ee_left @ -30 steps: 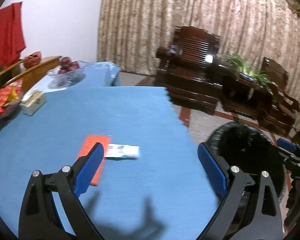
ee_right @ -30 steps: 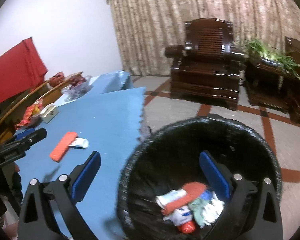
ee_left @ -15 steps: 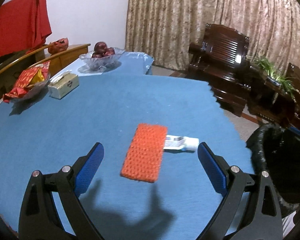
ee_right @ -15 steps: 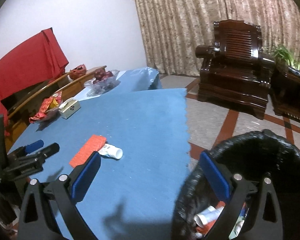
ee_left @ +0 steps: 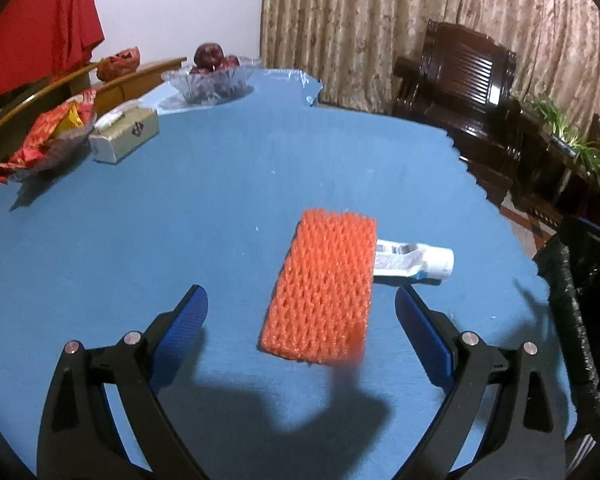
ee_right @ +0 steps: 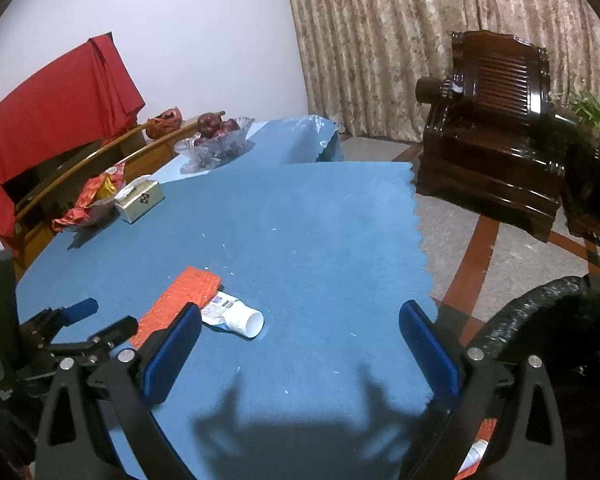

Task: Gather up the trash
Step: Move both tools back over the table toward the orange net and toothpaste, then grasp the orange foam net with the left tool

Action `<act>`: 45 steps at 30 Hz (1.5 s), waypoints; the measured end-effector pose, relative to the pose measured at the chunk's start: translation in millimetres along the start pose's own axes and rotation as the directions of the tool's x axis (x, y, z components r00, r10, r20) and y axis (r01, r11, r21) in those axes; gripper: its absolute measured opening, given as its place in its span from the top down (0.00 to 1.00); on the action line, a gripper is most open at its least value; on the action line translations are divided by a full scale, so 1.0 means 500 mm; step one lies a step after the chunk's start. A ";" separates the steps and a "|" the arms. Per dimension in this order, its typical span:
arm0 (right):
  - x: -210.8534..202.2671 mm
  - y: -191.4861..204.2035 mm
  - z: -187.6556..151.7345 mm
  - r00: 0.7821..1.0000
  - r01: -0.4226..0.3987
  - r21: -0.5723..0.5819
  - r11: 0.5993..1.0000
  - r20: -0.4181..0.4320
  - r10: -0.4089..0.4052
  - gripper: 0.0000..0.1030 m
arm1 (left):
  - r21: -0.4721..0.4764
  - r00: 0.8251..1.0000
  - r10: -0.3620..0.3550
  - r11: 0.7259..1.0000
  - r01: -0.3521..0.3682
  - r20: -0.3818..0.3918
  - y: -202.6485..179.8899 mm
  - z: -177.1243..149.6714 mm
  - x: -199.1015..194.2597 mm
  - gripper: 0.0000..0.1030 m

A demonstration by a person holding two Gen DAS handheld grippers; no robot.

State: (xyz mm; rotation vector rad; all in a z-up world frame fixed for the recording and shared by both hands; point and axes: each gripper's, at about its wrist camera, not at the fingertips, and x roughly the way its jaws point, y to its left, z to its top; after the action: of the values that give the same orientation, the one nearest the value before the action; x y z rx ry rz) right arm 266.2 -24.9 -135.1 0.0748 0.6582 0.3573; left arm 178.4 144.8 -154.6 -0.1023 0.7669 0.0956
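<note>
- Left tongs (ee_left: 300,344) hang wide and empty over the blue-clothed surface (ee_left: 180,216), the orange foam fruit net (ee_left: 324,284) lying flat between their blue pads (ee_left: 420,332).
- A squeezed white tube (ee_left: 414,262) touches the net's far edge at 2 o'clock, its flat end tucked under it.
- Right tongs (ee_right: 300,350), also wide and empty, hover near the black-lined trash bin (ee_right: 556,328) at 3 o'clock.
- Best approach, by the look of it: lower the left tongs squarely, pinch the net across its narrow width, and lift gently so the soft foam neither slips out nor drags the tube along.
</note>
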 end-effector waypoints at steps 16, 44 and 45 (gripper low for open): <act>0.081 0.006 -0.015 0.998 -0.017 -0.016 1.000 -0.065 0.016 0.06 | 0.012 0.996 0.003 1.000 -0.002 -0.090 -0.014 -0.015 0.084 0.20; 0.197 0.077 -0.021 0.977 -0.113 -0.081 0.990 -0.190 0.096 0.12 | -0.100 0.997 0.057 0.993 -0.062 -0.052 0.070 0.012 0.047 0.79; 0.203 0.078 -0.021 0.976 -0.117 -0.077 0.990 -0.196 0.100 0.12 | -0.101 0.997 0.058 0.993 -0.063 -0.054 0.071 0.011 0.048 0.79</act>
State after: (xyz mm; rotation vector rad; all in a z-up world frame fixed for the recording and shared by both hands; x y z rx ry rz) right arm 322.4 46.4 -195.6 -0.0084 0.8296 0.5027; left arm 194.8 181.9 -169.4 -0.1796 0.8159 0.1909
